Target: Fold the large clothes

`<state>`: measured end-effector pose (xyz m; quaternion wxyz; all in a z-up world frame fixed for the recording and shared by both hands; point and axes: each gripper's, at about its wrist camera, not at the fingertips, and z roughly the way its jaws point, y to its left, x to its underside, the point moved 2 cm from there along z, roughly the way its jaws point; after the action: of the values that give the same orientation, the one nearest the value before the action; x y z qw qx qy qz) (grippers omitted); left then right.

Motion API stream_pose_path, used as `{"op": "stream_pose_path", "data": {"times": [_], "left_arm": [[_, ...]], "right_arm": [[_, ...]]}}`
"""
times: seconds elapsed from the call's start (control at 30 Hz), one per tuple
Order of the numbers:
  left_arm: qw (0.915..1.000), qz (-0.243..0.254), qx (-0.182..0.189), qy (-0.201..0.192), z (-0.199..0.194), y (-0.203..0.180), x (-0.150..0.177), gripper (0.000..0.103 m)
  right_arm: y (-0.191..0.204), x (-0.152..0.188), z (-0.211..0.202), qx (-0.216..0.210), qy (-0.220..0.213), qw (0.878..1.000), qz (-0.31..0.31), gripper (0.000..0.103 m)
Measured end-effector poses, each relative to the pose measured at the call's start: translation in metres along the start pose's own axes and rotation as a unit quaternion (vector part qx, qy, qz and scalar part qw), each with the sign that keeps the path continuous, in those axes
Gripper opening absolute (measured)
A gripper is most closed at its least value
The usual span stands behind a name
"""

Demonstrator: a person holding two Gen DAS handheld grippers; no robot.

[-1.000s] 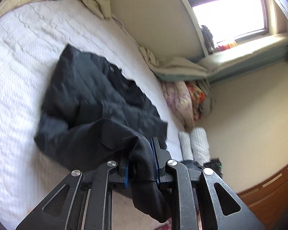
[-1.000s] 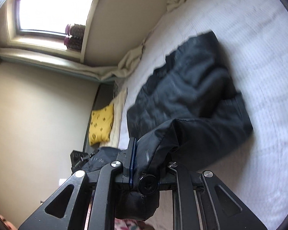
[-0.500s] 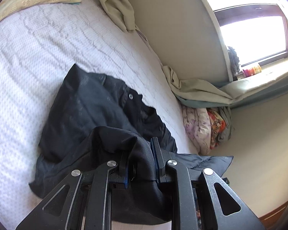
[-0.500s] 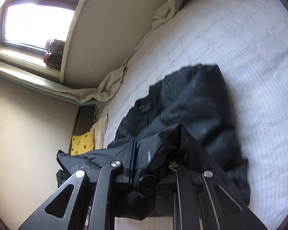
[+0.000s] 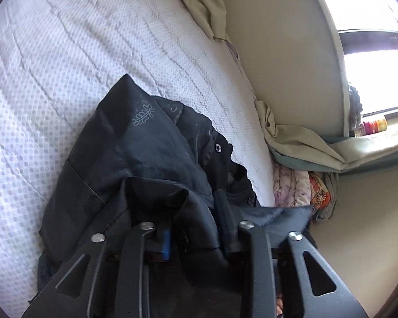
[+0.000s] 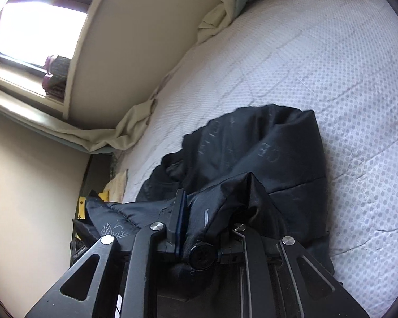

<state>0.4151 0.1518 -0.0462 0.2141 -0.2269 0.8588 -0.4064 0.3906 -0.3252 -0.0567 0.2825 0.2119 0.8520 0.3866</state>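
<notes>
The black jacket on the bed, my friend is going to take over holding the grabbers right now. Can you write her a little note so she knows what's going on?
Left gripper: shut on a fold of the black jacket.
Right gripper: shut on the jacket's edge too.
Where things are: most of the jacket lies bunched on the white bed cover; the gripped edge is lifted over it, near the bed's edge.
Done: one edge picked up with both grippers.
Left: lay that edge over the rest, let go, smooth it and probably fold again. It is not neat yet.
</notes>
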Motion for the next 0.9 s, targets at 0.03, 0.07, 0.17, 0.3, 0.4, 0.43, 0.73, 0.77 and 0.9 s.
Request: {"op": "stream_pose_path", "data": {"times": [0.03, 0.07, 0.17, 0.3, 0.4, 0.43, 0.73, 0.77, 0.9], "left_arm": [[1.0000, 0.001, 0.003, 0.000, -0.001, 0.000, 0.001, 0.046], [1.0000, 0.002, 0.008, -0.003, -0.003, -0.001, 0.001, 0.057], [0.9996, 0.014, 0.016, -0.020, -0.017, -0.007, 0.001, 0.082], [0.9971, 0.043, -0.012, -0.061, -0.042, -0.016, 0.000, 0.090], [0.9927, 0.074, -0.043, -0.084, -0.060, -0.025, 0.003, 0.090], [0.9905, 0.090, -0.051, -0.090, -0.064, -0.030, 0.008, 0.090], [0.9258, 0.340, -0.152, -0.063, -0.023, -0.106, 0.111, 0.090], [0.9137, 0.363, -0.172, -0.063, -0.013, -0.111, 0.119, 0.090], [0.9030, 0.363, -0.224, -0.048, 0.021, -0.092, 0.118, 0.090]], "right_arm": [[-0.003, 0.000, 0.002, 0.002, 0.002, 1.000, 0.006, 0.020], [-0.006, -0.001, 0.002, 0.001, 0.005, 1.000, 0.013, 0.022], [-0.010, -0.005, -0.003, -0.012, 0.004, 0.999, 0.034, 0.034], [-0.011, -0.010, -0.020, -0.037, -0.010, 0.997, 0.060, 0.053], [-0.009, -0.013, -0.035, -0.028, -0.033, 0.997, 0.062, 0.055], [-0.005, -0.014, -0.041, -0.014, -0.045, 0.997, 0.055, 0.055], [0.103, 0.023, -0.070, 0.169, -0.122, 0.941, -0.267, 0.049], [0.109, 0.034, -0.063, 0.178, -0.112, 0.932, -0.294, 0.045], [0.122, 0.074, -0.032, 0.221, -0.081, 0.892, -0.387, 0.038]]}}
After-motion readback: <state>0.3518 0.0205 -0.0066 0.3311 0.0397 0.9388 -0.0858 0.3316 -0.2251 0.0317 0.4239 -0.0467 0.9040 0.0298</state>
